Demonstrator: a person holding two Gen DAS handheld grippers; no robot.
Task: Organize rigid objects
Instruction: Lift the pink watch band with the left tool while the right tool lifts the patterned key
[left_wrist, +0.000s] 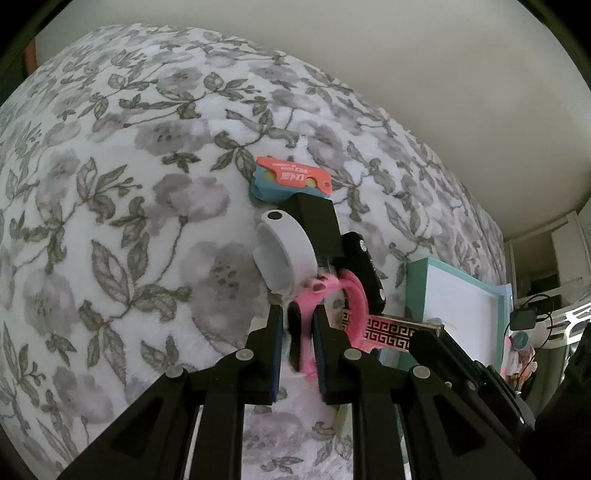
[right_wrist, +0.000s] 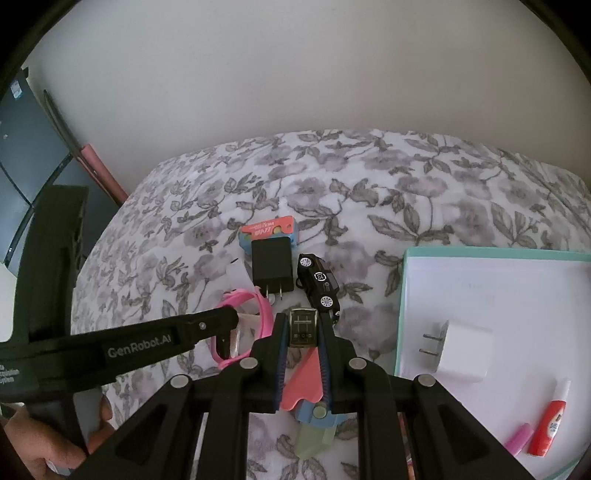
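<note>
My left gripper (left_wrist: 298, 332) is shut on the pink-framed glasses (left_wrist: 347, 295), which lie on the floral bedspread. In the right wrist view the left gripper (right_wrist: 227, 325) reaches in from the left onto the same pink glasses (right_wrist: 263, 314). My right gripper (right_wrist: 303, 325) is shut on a small lighter with a gold key pattern (right_wrist: 303, 326), held a little above the bed; this lighter (left_wrist: 391, 332) also shows at the right of the left wrist view. Beyond lie a black charger (right_wrist: 271, 267), a black toy car (right_wrist: 319, 282) and a red-and-blue packet (right_wrist: 267, 230).
A teal-rimmed white tray (right_wrist: 406, 314) at the right holds a white charger (right_wrist: 465, 349), a red glue tube (right_wrist: 550, 424) and a pink cap (right_wrist: 517, 443). A white ring (left_wrist: 284, 254) stands by the black charger. A red, blue and green item (right_wrist: 306, 398) lies under my right gripper.
</note>
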